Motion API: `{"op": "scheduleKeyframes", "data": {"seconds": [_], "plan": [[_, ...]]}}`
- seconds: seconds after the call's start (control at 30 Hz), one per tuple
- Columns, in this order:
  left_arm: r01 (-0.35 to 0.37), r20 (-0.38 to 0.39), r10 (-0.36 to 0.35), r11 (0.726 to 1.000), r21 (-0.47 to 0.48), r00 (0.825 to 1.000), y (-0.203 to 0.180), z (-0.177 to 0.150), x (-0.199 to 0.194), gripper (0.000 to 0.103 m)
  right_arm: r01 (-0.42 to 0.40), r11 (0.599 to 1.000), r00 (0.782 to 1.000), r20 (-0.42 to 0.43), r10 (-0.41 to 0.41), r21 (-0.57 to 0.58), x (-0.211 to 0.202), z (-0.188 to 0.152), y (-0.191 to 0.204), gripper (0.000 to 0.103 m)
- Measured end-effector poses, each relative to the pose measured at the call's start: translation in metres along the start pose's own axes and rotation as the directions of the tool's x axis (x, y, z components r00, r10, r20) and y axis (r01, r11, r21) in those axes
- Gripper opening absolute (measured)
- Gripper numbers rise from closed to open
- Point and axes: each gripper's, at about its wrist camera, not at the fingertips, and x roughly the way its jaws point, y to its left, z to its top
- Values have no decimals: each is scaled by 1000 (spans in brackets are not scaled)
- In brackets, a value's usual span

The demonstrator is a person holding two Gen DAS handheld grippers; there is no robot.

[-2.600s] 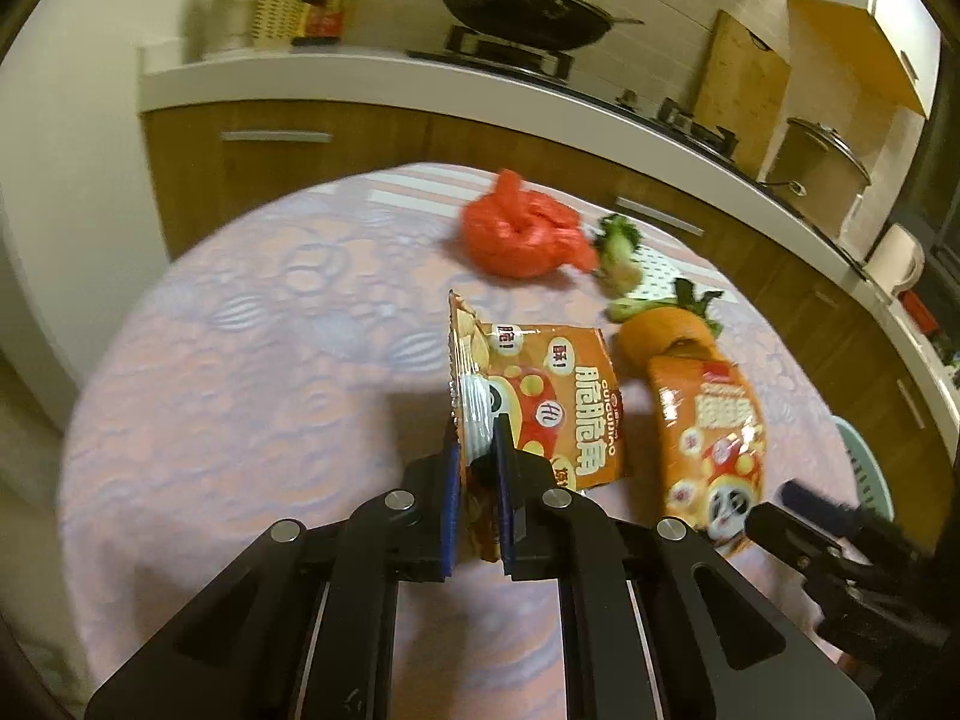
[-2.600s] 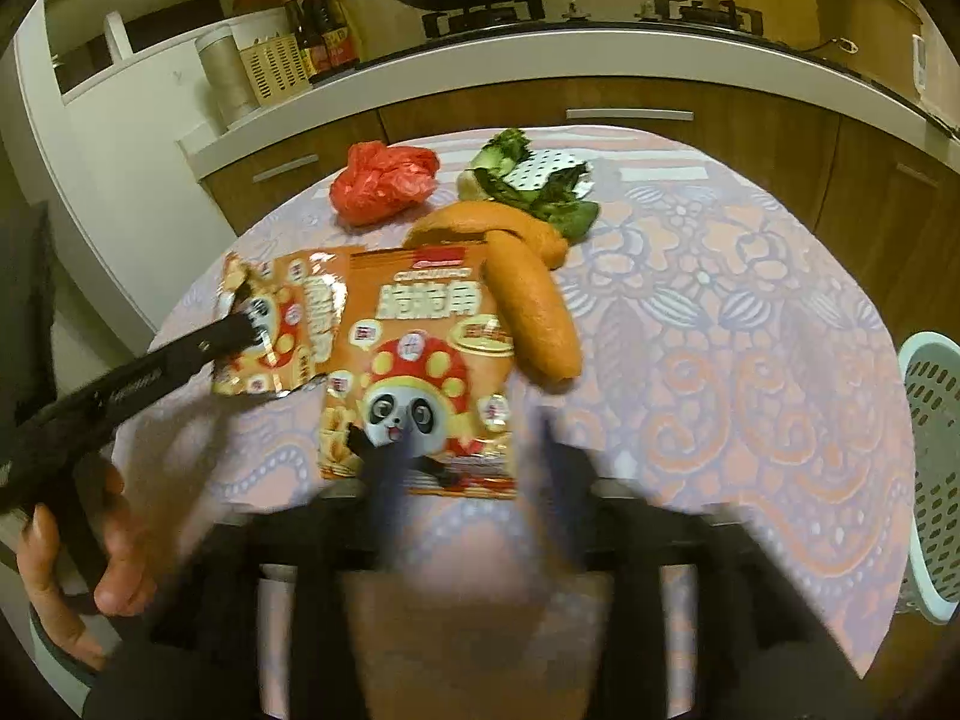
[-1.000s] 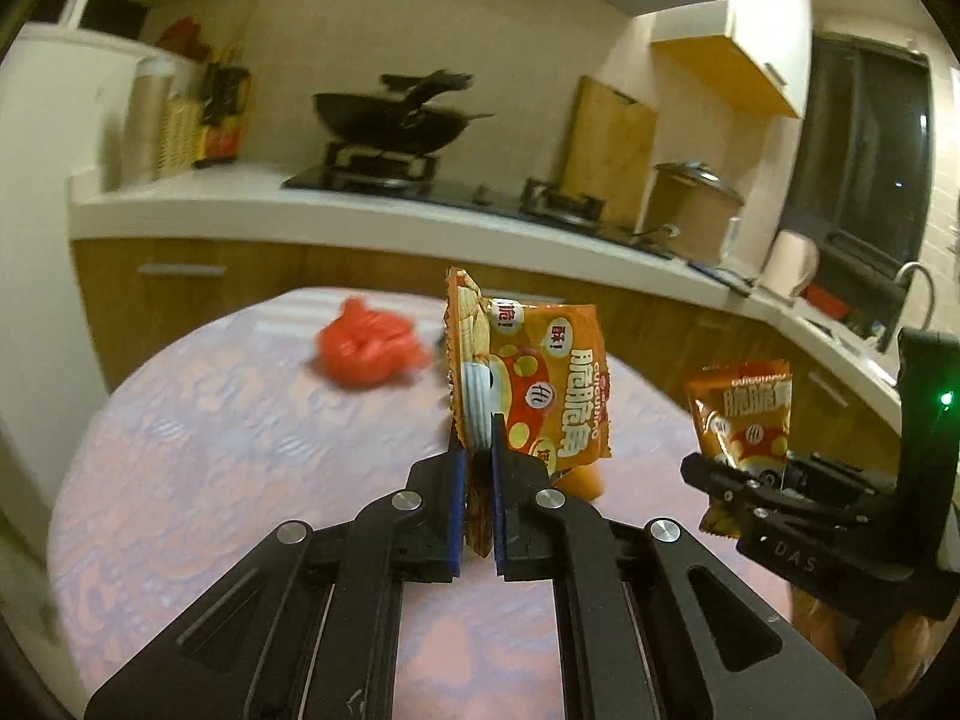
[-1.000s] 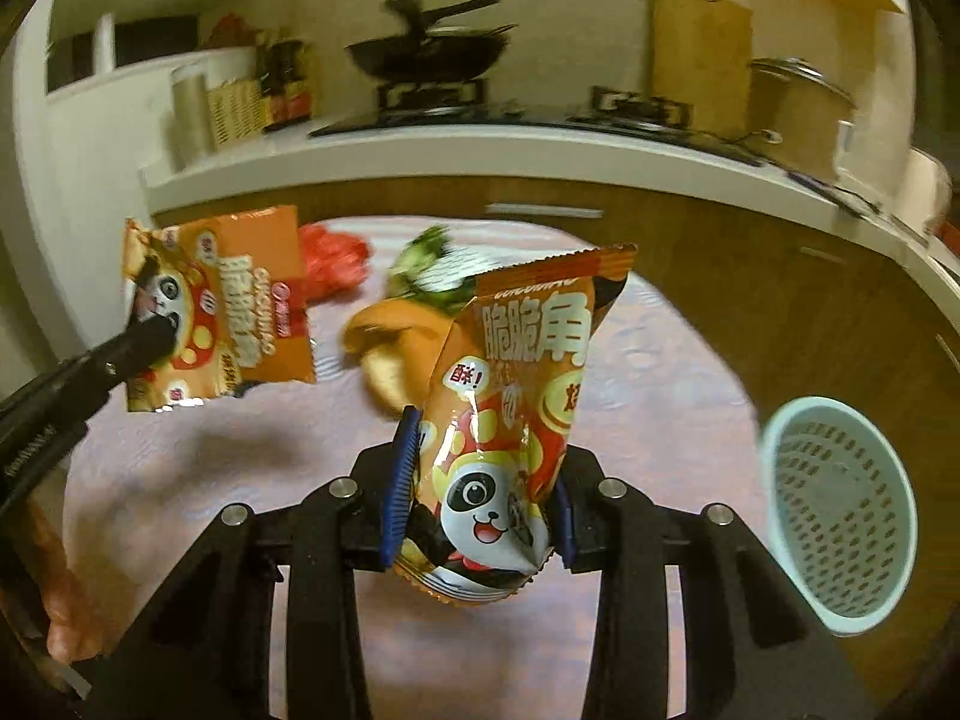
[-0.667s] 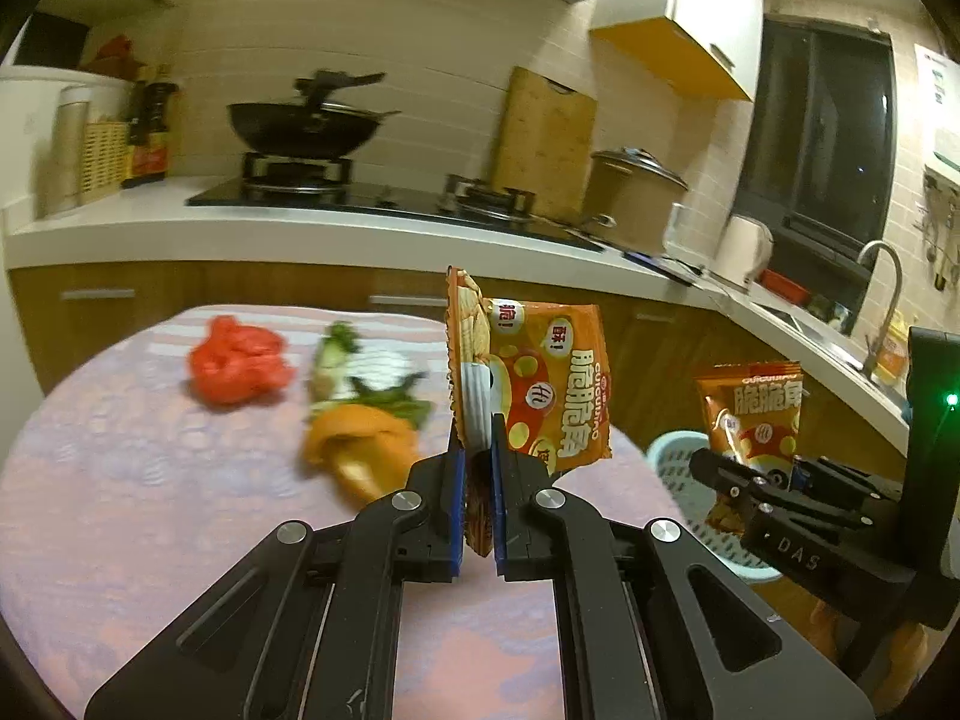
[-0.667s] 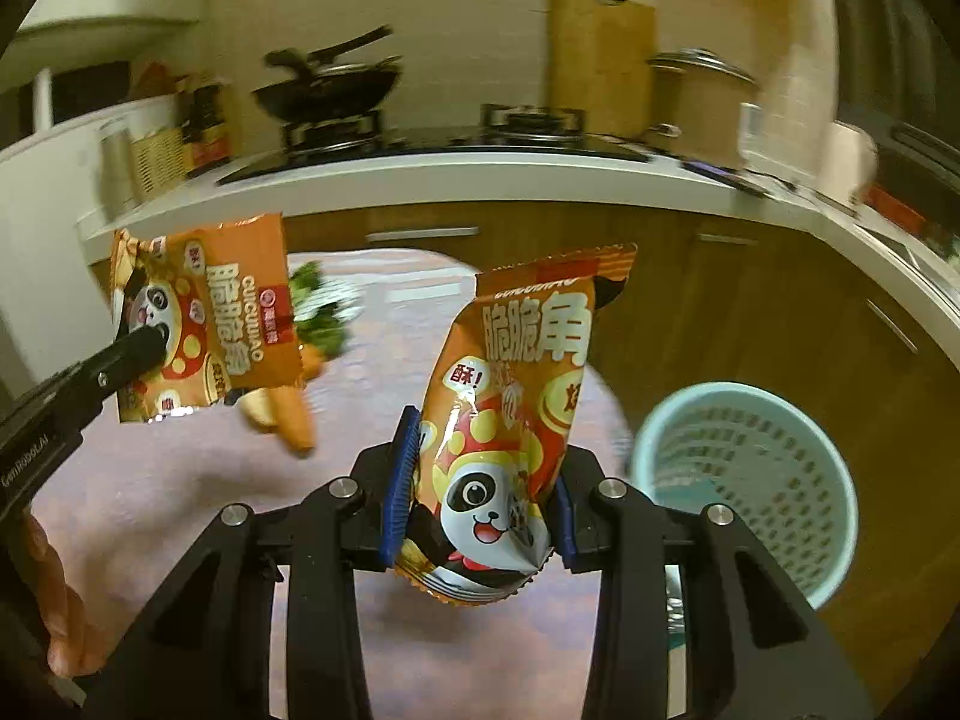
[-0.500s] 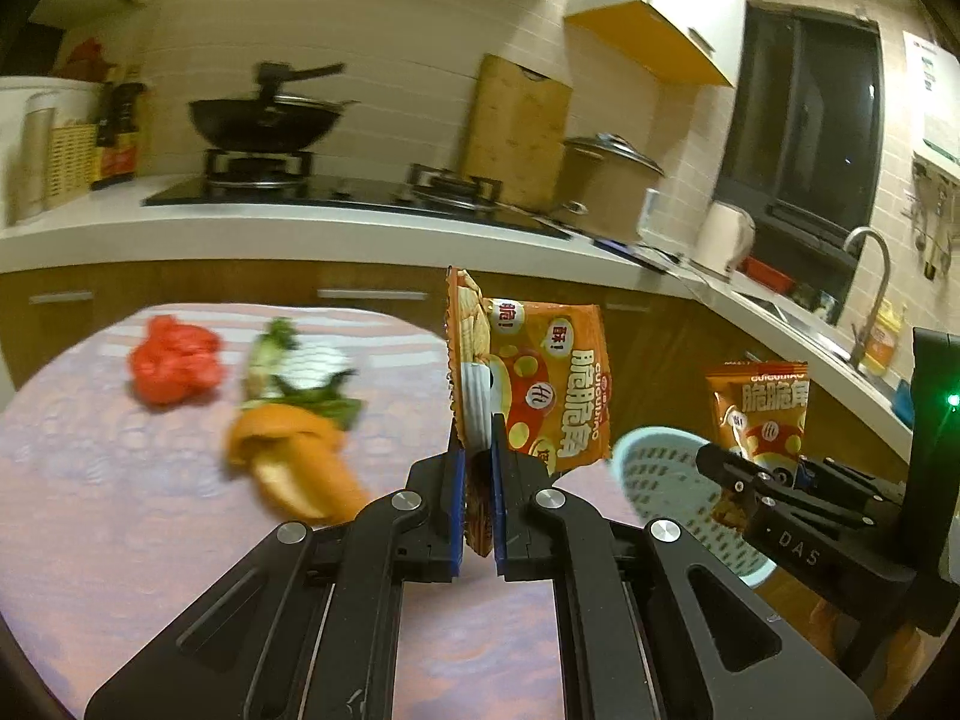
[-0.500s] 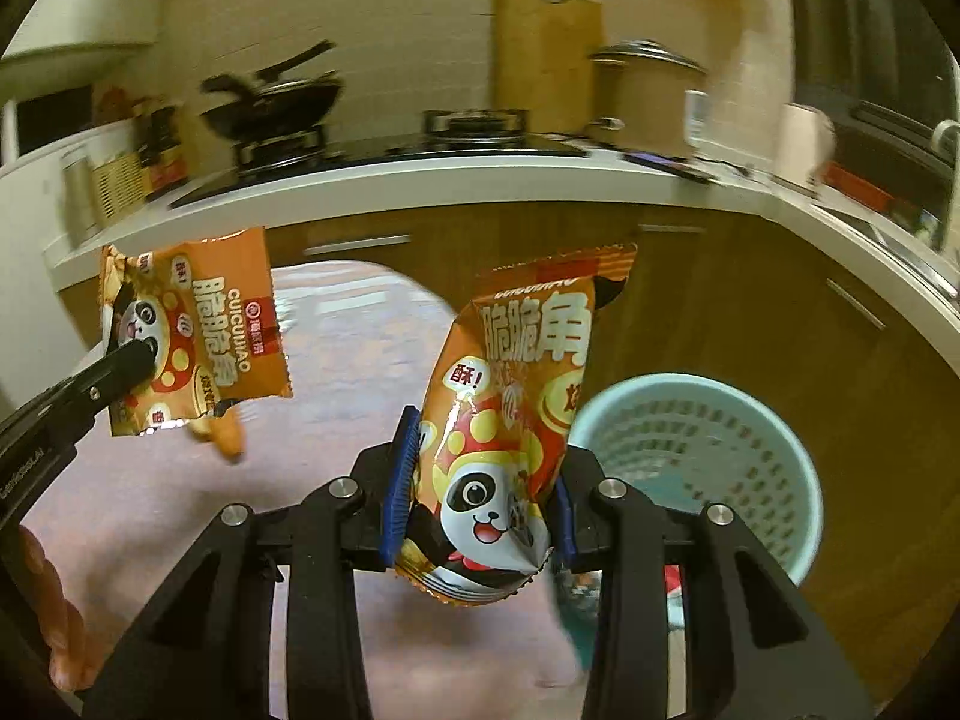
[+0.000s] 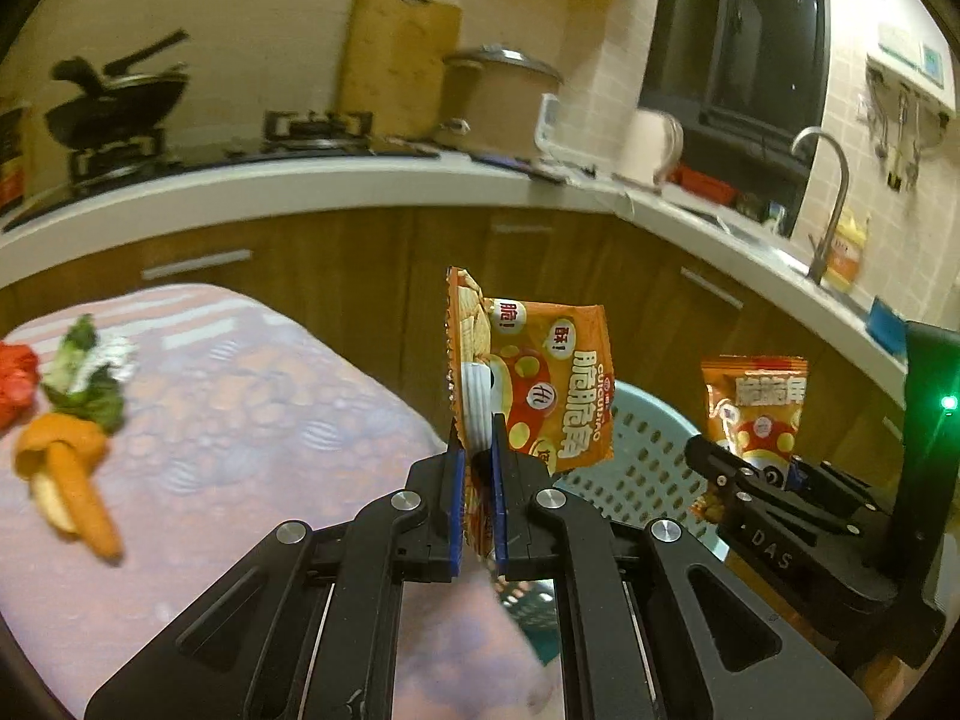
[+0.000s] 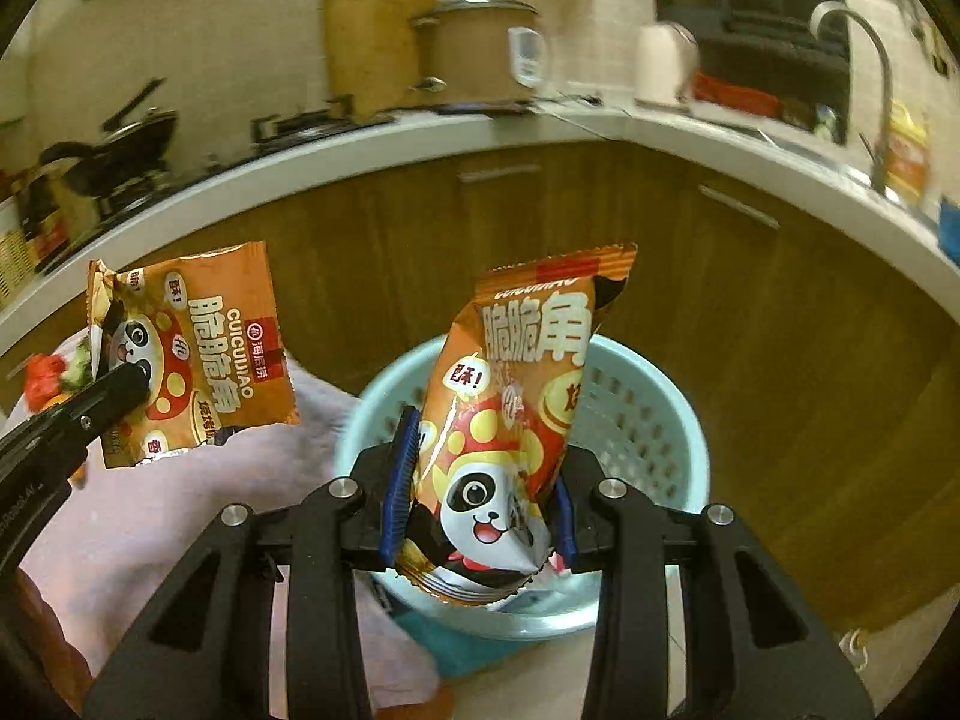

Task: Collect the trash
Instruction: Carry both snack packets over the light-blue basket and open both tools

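My left gripper point(image 9: 477, 462) is shut on the edge of an opened orange snack bag point(image 9: 540, 384) and holds it upright in the air past the table's right edge. My right gripper point(image 10: 480, 474) is shut on a puffy orange panda snack bag point(image 10: 510, 420), directly above a light blue perforated waste basket point(image 10: 648, 414) on the floor. The basket point(image 9: 636, 468) also shows in the left wrist view, behind the left bag. The right gripper with its bag point(image 9: 753, 408) shows at the right there. The left bag point(image 10: 192, 354) hangs at the left in the right wrist view.
A round table with a pink patterned cloth point(image 9: 210, 420) carries orange peel point(image 9: 66, 474), green vegetable scraps point(image 9: 90, 372) and a red plastic bag point(image 9: 15, 384) at its far left. Wooden cabinets point(image 10: 720, 300) and a white counter curve behind the basket.
Both grippers lifted their snack bags off the table and swung right. The basket came into view and now lies under the right bag. The table trash slid to the left of view.
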Motion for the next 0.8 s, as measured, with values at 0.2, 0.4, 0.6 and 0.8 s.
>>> {"op": "scheduleKeyframes", "data": {"seconds": [0.2, 0.4, 0.6, 0.8], "plan": [[23, -90, -23, 1000, -1, 996, -17, -9, 39, 5, 36, 996, 997, -72, -30, 85, 27, -10, -34, 35], [38, -178, -37, 999, 5, 983, -23, -19, 70, 7, 47, 990, 990, -137, -28, 136, 54, -20, -46, 38], [40, -219, -34, 999, 20, 975, -27, -22, 84, 12, 72, 989, 985, -167, -50, 128, 65, -25, -44, 48], [3, -202, -1, 1000, 7, 979, -23, -19, 83, 58, 78, 980, 981, -191, -42, 181, 71, -25, -54, 65]]}}
